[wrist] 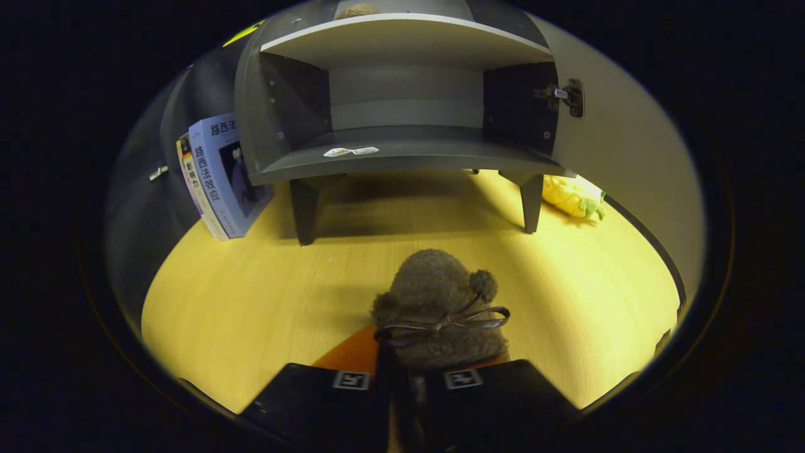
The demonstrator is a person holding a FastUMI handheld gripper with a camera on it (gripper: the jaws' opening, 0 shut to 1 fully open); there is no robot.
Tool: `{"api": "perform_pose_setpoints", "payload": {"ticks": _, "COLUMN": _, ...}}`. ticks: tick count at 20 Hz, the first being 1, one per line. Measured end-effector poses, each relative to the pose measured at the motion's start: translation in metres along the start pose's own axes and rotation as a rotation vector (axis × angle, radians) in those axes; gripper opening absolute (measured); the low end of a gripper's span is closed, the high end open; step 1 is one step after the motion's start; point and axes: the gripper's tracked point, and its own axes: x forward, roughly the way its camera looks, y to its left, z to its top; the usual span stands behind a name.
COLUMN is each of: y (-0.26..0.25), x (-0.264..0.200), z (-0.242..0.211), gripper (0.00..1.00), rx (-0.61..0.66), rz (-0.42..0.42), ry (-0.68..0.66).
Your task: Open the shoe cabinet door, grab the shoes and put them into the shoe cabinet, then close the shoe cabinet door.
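The fingers (409, 393) pinch the fuzzy brown shoe with a thin bow (440, 308) above the yellow wooden desk (251, 314). The grip looks small, so it might slip before reaching the open dark grey shoe cabinet (402, 151).

A pale wooden tabletop (251, 302) carries everything. On it stands the open shoe cabinet (402, 157) on short legs — books (217, 176) lean beside it, a yellow plush toy (572, 196) lies at its other side — and a furry brown shoe (440, 308) sits nearer.
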Motion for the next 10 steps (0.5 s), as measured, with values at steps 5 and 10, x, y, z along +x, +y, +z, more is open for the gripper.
{"api": "perform_pose_setpoints", "payload": {"ticks": 5, "y": -0.007, "x": -0.018, "z": 0.021, "gripper": 0.08, "rx": 0.004, "rz": 0.011, "ry": -0.079}}
{"api": "perform_pose_setpoints", "payload": {"ticks": 10, "y": -0.024, "x": -0.086, "z": 0.099, "gripper": 0.08, "rx": 0.038, "rz": 0.032, "ry": -0.144}}
